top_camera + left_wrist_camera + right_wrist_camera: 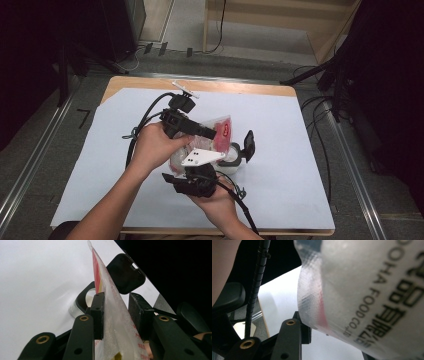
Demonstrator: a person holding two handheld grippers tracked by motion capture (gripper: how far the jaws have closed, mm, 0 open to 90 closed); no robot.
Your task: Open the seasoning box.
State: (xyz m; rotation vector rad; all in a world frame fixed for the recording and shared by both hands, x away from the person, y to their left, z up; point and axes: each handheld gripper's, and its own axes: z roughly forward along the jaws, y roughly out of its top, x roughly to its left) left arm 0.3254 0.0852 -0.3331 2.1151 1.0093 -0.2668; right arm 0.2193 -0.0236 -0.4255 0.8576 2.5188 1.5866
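My left gripper (115, 315) and right gripper (332, 340) both pinch the clear plastic food bag with a red label (117, 322) — it sits between my jaws.

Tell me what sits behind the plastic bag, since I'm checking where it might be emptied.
Behind the plastic bag stands a clear container with its black flip lid open. Its contents are hidden by the bag.

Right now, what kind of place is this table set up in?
Probably a lab or recording room, not a home. The table is covered with a plain white sheet, cables trail across the grey floor beside it, and dark stands flank it.
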